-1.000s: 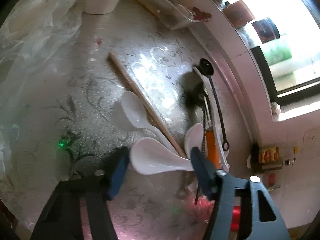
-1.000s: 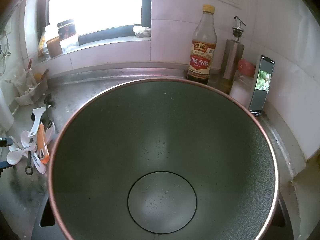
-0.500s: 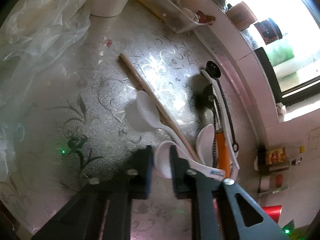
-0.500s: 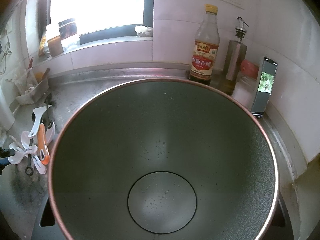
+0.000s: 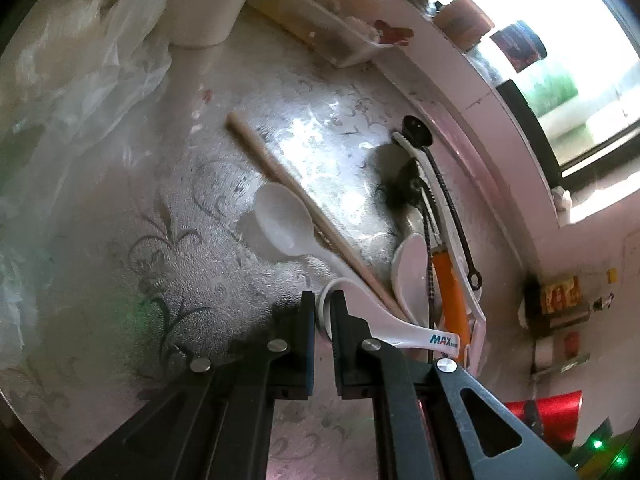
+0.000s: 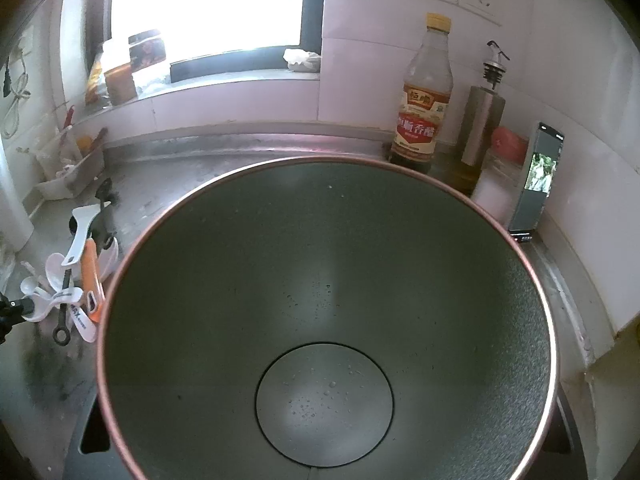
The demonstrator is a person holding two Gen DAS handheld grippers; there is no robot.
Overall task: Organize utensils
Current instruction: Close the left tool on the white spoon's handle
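My left gripper (image 5: 322, 312) is shut on the bowl of a white ceramic spoon (image 5: 396, 326) with a blue MAX mark on its handle. Beyond it on the patterned counter lie another white spoon (image 5: 284, 222), a wooden chopstick (image 5: 304, 204), a third white spoon (image 5: 412, 272), an orange-handled tool (image 5: 450, 288), a white spatula (image 5: 424, 184) and a black long-handled spoon (image 5: 416, 132). In the right wrist view a big metal cup (image 6: 324, 320) fills the frame, seemingly held, with its open mouth toward the camera; the right fingers are hidden. The utensil pile (image 6: 80, 264) and the left gripper's tip (image 6: 12, 308) show at the left edge.
A clear plastic bag (image 5: 80, 60) and a white container (image 5: 208, 4) stand at the far left; a plastic tray (image 5: 320, 28) sits by the wall. A vinegar bottle (image 6: 424, 96), oil dispenser (image 6: 480, 120) and phone (image 6: 540, 176) stand along the back wall under the window sill (image 6: 208, 84).
My left gripper has closed from wide open onto the bowl of the white MAX spoon. The metal cup in the right wrist view has stayed put.
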